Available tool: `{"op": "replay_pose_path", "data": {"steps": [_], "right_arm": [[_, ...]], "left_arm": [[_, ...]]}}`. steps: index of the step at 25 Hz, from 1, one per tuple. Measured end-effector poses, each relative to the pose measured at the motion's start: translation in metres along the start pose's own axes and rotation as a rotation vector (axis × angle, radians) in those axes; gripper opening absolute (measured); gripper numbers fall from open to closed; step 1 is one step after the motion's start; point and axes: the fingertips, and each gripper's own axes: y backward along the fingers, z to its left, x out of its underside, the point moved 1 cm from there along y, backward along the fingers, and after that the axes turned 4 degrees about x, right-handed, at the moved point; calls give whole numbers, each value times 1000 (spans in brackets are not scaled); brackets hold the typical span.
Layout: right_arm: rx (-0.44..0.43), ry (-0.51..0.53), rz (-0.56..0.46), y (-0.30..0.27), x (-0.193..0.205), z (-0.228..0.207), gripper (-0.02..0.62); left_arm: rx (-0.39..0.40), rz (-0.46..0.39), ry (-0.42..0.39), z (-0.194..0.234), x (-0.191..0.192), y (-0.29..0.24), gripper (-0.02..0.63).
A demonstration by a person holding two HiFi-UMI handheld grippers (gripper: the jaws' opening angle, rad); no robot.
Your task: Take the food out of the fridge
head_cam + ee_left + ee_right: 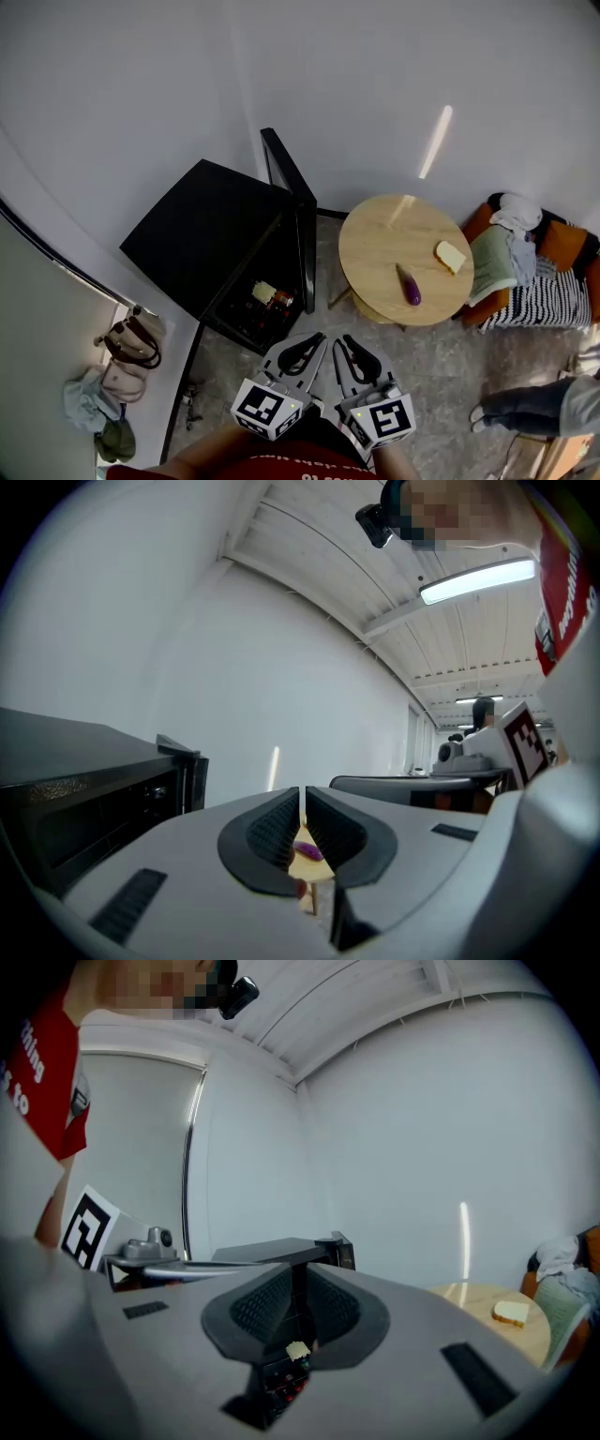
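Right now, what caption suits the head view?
Shut, the left gripper and right gripper face the open fridge; eggplant and bread lie on the table.

You're in a home-like corner staged inside a larger work hall or lab. A small black fridge (202,234) sits on the stone-tile floor (441,375) beside a round wooden table (375,248), with a sofa (562,246) of orange cushions under clothes and a striped blanket (539,300) at the right, and bags (131,342) at the left edge. What tells you it's no real home is the rest — bare white walls (375,75) and, in the left gripper view, a high ribbed ceiling with long strip lights (478,580) running far back over more open room.
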Motion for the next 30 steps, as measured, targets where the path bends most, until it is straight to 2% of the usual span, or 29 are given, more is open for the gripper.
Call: {"op": "replay_pose_path", "data": {"steps": [6, 12, 16, 18, 22, 30], "right_arm": [[-67, 33, 20, -46, -6, 2, 37], [-173, 50, 34, -120, -13, 13, 54], [-185, 35, 15, -160, -20, 7, 54], [-205, 42, 43, -175, -14, 5, 54], [-313, 41, 74, -193, -11, 8, 54], [-561, 130, 116, -206, -11, -2, 54]], "left_arm": [[-58, 6, 81, 38, 8, -5, 11], [-103, 7, 65, 97, 0, -16, 11], [-131, 9, 58, 124, -1, -24, 11], [-163, 11, 54, 136, 2, -27, 11], [-260, 8, 54, 152, 4, -28, 11], [-554, -58, 93, 170, 0, -31, 11]]}}
